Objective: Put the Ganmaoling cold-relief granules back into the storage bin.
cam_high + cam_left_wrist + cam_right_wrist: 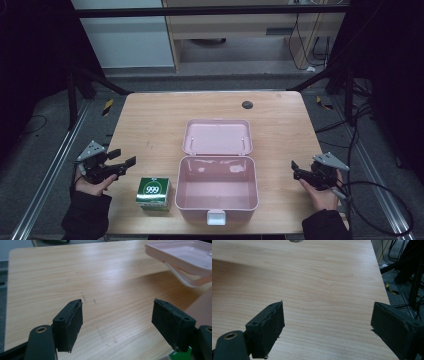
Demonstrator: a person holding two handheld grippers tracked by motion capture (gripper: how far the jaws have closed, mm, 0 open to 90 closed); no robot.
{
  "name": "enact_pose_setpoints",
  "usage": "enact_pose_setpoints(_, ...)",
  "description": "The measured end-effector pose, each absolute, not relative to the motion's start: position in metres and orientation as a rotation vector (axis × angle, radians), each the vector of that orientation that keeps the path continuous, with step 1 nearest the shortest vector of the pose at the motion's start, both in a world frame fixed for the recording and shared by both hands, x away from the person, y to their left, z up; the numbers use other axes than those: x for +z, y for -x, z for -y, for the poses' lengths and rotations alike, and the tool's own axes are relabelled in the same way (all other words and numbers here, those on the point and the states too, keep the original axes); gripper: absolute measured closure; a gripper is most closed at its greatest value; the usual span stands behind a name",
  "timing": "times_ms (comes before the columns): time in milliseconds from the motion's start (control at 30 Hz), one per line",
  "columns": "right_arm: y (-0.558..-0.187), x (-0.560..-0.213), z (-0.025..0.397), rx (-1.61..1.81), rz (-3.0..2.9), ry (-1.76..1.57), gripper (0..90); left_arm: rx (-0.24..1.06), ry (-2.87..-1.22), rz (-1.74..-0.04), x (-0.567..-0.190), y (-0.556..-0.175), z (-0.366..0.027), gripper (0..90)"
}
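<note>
Box [216,192], pink plastic, sits lower centre of the high view, lid [217,137] swung fully back and lying flat behind it, inside bare, white latch [216,217] on the near wall. Green carton [153,193] marked 999 stands just left of the box, not touching as far as I can tell.

Left gripper [126,159] at lower left of the high view, jaws apart, nothing between them, hand [92,185] under it. Left gripper view adds detail: lid rim [180,255] and its handle [186,280] at upper right, sliver of green at bottom right, faint scuffs on the table [75,272].

Right gripper [295,169] at lower right, jaws apart, holding nothing, over the table edge. Right gripper view shows bare wood, a dark round grommet [296,240] at top edge, same one as upper centre of the high view [247,104], plus cables [394,250] and frame legs off the table's right side.
</note>
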State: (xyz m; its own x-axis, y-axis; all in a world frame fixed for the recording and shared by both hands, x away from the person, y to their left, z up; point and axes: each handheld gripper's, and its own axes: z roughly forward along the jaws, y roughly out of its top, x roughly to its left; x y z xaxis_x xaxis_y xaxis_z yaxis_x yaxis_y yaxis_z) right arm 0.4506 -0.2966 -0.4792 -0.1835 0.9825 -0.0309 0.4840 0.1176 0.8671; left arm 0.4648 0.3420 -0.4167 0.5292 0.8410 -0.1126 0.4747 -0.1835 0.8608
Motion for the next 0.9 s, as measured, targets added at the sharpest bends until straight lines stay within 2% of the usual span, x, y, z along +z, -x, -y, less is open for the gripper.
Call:
enact_pose_setpoints(467,-0.449,-0.480,0.294,0.970,-1.775,-1.417,10.9,0.397,-1.963,-0.910,-0.389,-0.473,-0.339,21.6)
enact_pose_setpoints(900,-0.449,-0.481,0.293,0.963,-1.798,-1.399,10.4,0.327,-2.171,-0.746,-0.376,-0.469,-0.326,18.0)
